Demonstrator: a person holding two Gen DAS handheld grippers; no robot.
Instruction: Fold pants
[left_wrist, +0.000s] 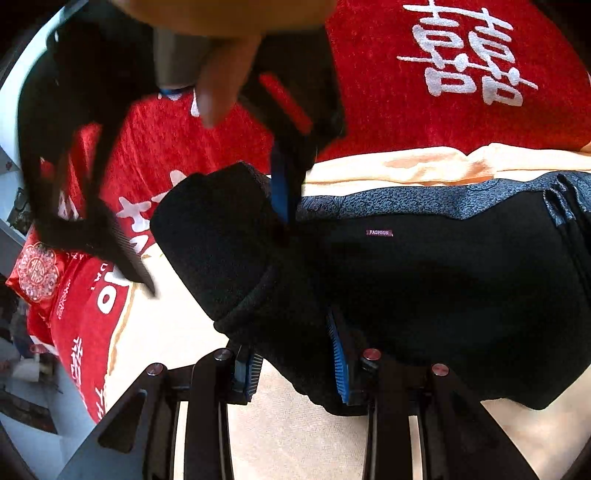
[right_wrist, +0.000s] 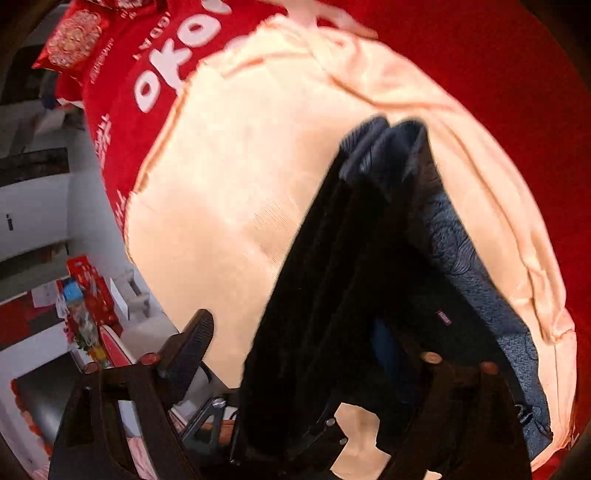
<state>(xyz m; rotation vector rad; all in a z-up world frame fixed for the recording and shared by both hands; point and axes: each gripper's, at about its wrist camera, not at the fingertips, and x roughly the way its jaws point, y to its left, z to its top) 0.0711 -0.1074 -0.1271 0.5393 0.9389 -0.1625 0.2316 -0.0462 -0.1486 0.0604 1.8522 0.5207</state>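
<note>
Black pants (left_wrist: 424, 295) lie part-folded on a cream sheet (left_wrist: 295, 435) over the red blanket (left_wrist: 406, 92). Left gripper (left_wrist: 295, 365) pinches a folded edge, apparently to carry it over. Right gripper (right_wrist: 306, 354) straddles the cloth, its jaws spread wide; whether it grips is unclear.

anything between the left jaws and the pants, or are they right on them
Nothing visible stands between them. The left gripper already has a fold of the black pants between its jaws, over the cream sheet. The right gripper is on the same pants farther along.
</note>
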